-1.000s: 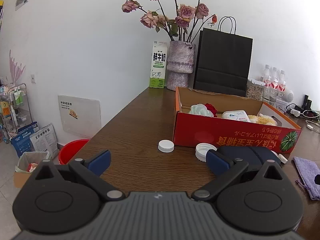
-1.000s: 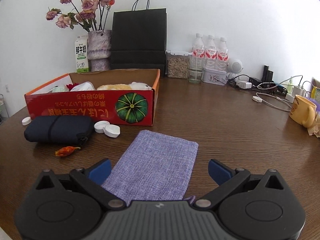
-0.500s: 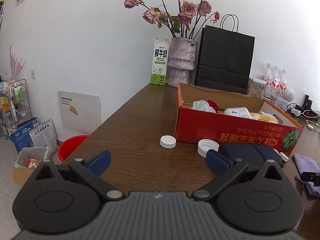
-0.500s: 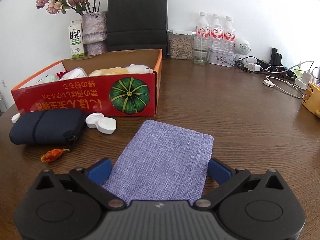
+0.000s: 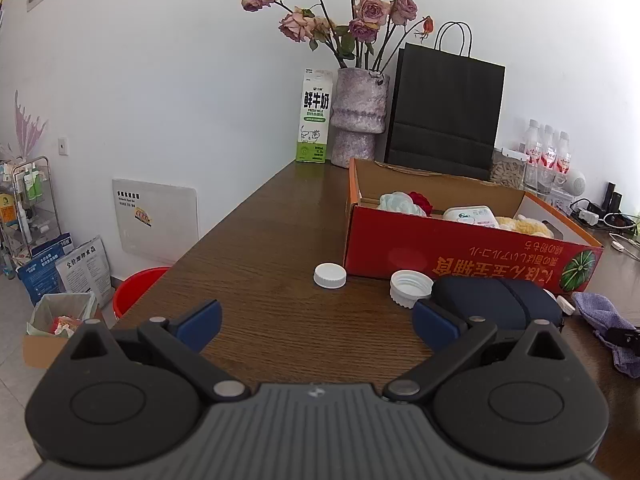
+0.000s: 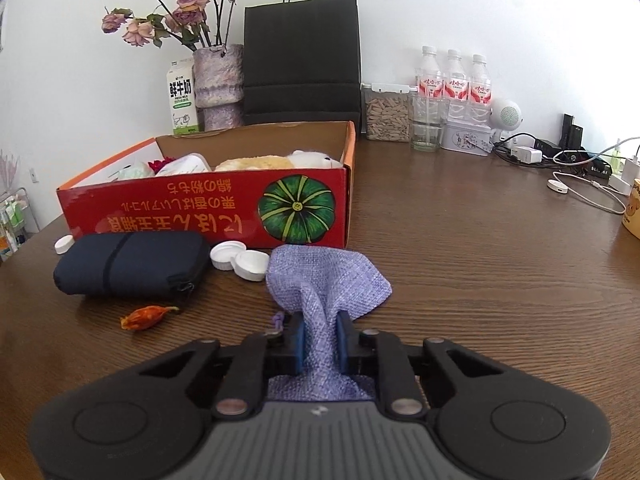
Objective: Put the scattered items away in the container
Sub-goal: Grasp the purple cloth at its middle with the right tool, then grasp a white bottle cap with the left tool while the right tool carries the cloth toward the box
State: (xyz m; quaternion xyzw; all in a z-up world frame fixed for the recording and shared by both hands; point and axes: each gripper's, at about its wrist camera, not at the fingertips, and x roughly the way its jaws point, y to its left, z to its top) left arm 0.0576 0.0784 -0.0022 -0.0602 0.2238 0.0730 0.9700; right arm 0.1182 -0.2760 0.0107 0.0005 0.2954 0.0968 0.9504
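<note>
My right gripper is shut on a purple cloth pouch, bunching its near end; the far end spreads out in front of the red cardboard box. The box holds soft toys and a white tub. A dark blue zip case, two white caps, a third cap and an orange dried pepper lie by the box. My left gripper is open and empty above the table, short of a white cap, an upturned cap and the case.
A vase of dried roses, a milk carton and a black paper bag stand behind the box. Water bottles, a seed jar, chargers and cables and a yellow mug sit right. The table's left edge drops to a red bucket.
My right gripper has closed on the near end of the purple pouch, which was lying flat, and bunched it up. My left gripper has stayed open and drifted slightly.
</note>
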